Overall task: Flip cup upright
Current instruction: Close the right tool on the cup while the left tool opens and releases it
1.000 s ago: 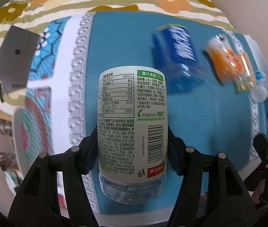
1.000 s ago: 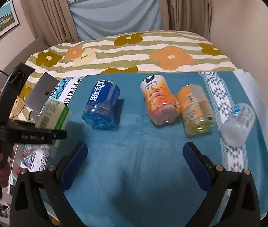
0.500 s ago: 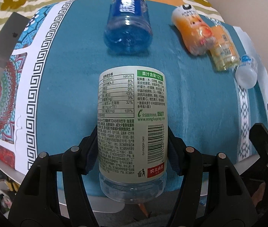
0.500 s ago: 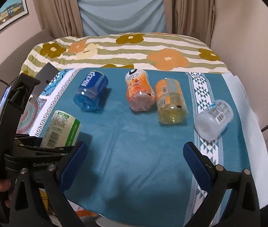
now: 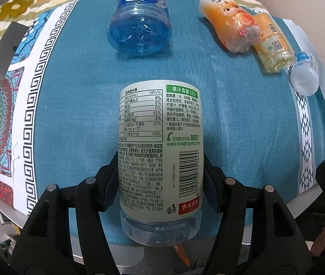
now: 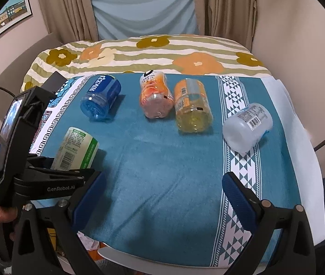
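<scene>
My left gripper [image 5: 160, 181] is shut on a green-and-white labelled bottle-cup [image 5: 159, 151], holding it tilted over the near left part of the teal cloth [image 5: 242, 123]. The same cup [image 6: 76, 149] shows in the right wrist view, in the left gripper [image 6: 47, 176] at the table's left side. My right gripper [image 6: 162, 194] is open and empty above the near edge of the cloth. Whether the cup touches the cloth I cannot tell.
Lying on the cloth are a blue cup [image 6: 100, 99], an orange-pink cup [image 6: 155, 97], a yellow cup [image 6: 192, 105] and a white cup [image 6: 248, 127]. A flowered bed [image 6: 153, 52] is behind. A grey laptop [image 5: 4, 50] lies at the far left.
My left gripper carried the green cup from over the table's left edge rightward and down over the teal cloth. The right gripper pulled back and stayed open.
</scene>
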A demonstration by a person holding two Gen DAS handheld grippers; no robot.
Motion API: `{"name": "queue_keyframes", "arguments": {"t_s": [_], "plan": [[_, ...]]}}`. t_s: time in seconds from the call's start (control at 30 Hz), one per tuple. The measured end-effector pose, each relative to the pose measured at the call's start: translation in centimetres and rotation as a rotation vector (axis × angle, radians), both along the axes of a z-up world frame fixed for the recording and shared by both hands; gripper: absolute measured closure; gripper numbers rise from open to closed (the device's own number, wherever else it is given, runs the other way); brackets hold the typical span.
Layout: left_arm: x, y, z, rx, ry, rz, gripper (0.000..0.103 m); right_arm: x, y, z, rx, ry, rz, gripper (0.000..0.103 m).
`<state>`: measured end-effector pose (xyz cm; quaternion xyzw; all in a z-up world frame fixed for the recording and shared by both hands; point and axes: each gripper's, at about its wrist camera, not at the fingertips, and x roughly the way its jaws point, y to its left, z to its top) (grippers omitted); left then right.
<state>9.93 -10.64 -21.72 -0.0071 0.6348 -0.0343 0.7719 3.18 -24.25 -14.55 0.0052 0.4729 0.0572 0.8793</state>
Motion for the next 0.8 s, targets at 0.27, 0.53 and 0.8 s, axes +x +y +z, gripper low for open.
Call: {"name": "queue_keyframes", "arguments": {"t_s": [0.27,0.53,0.8], "plan": [[0.2,-0.5,-0.1,0.016,-0.006,-0.021,0.017,-0.2,-0.1,-0.1,0.005,0.001,-0.007,0.002],[0.8,-1.1,0.5,0.025,-0.026,-0.033,0.003,-0.2,-0.2,0.0,0.013,-0.003,-0.01,0.002],[0.0,-0.3,3.2,0.014,-0.051,-0.026,0.003,0.2,-0.4,1.6,0.043,0.005,-0.009,0.002]]}}
